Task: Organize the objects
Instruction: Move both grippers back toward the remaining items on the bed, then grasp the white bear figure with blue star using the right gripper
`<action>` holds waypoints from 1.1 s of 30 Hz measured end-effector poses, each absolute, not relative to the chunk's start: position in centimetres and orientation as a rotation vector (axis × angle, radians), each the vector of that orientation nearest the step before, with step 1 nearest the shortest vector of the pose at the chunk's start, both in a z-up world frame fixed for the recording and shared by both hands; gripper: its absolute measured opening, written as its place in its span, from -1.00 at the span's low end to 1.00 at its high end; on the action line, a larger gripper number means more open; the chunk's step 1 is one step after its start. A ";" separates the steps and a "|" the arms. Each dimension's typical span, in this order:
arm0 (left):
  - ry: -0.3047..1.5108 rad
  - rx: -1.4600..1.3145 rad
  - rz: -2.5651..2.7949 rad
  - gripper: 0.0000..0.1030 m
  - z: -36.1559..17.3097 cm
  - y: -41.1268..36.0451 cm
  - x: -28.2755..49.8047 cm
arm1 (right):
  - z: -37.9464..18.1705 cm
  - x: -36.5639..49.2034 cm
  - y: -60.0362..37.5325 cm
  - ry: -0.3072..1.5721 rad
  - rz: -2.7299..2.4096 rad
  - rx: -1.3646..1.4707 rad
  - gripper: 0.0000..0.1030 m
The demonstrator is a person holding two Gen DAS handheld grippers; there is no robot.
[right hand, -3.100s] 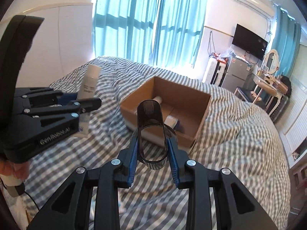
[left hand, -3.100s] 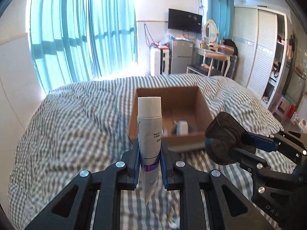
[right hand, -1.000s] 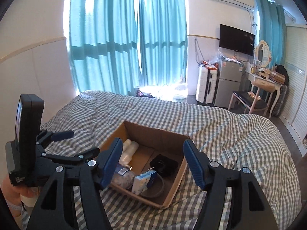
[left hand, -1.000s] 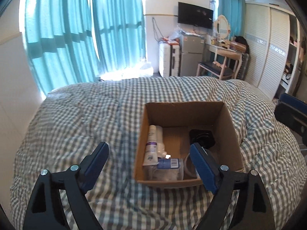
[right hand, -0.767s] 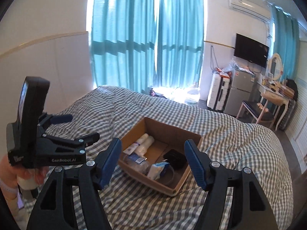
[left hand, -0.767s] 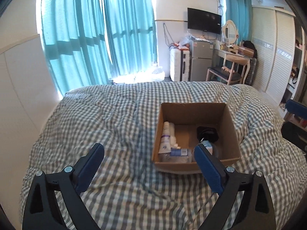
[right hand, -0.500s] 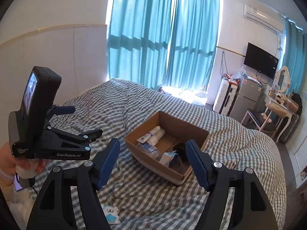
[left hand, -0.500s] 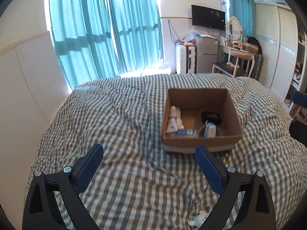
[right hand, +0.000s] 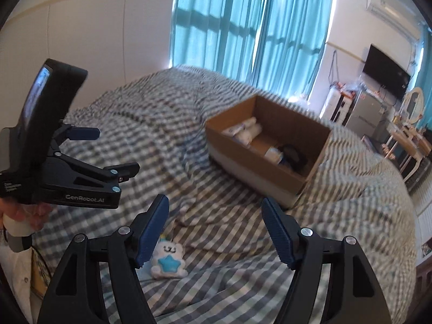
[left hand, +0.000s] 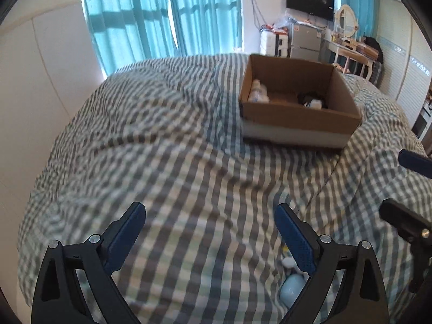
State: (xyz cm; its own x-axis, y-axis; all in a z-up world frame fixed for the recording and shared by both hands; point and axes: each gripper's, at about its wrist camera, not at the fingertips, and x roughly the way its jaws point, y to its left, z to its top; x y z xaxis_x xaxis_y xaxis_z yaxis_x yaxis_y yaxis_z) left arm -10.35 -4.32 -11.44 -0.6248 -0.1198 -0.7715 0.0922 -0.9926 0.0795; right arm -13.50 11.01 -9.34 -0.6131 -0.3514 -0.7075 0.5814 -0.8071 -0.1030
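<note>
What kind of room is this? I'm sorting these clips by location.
Most likely a bedroom in a home or small flat. A bed with a checked duvet fills the view, teal curtains cover a tall window, and a dressing table with an oval mirror stands by the far wall.

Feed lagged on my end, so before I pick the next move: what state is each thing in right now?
Left gripper: jaws open, holding nothing.
Right gripper: jaws open, holding nothing.
Cardboard box: open-topped, on the bed, holding tubes and a dark item.
White tubes: lying flat in the box.
Plush toy: loose on the bedspread, outside the box.
Curtains: drawn shut.
</note>
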 end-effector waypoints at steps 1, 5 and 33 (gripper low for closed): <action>-0.031 1.318 -2.720 0.92 -12.0 -4.5 -10.2 | -10.3 -13.7 10.8 0.443 -2.370 0.977 0.38; -0.004 1.357 -2.683 0.92 -13.8 -4.4 -9.5 | -14.3 -14.6 9.8 0.460 -2.280 1.096 0.38; -0.249 1.448 -2.822 0.92 -15.6 0.1 -6.5 | -13.5 -13.0 12.8 0.295 -2.370 1.174 -0.03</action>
State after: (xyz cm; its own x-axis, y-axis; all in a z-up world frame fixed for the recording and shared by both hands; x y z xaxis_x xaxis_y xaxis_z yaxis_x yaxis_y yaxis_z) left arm -6.52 0.12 -15.63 -0.5853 -0.0357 -0.8100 -0.1066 -0.9870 0.1205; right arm -13.02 12.79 -13.47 -0.5196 -0.3189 -0.7927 0.5035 -0.8638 0.0174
